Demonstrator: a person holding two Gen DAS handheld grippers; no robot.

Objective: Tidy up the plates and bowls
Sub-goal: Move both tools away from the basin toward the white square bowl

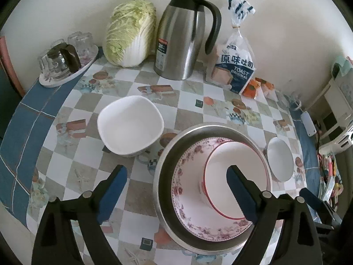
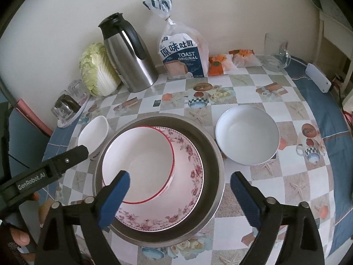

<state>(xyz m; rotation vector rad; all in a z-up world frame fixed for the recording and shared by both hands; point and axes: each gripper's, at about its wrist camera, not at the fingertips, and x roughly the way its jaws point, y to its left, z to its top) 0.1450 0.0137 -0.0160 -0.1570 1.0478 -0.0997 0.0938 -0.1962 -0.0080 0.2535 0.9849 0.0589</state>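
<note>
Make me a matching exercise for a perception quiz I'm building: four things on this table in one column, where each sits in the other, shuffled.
Things:
1. red-rimmed bowl
2. floral plate
3. round white bowl
4. toast bag

Places:
A. at the back of the table by the wall, beside the steel jug
B. inside the metal basin, directly on its bottom
C. alone on the tablecloth, right of the basin
D. on top of the floral plate

Pairs: 1-D, 2-B, 3-C, 4-A
</note>
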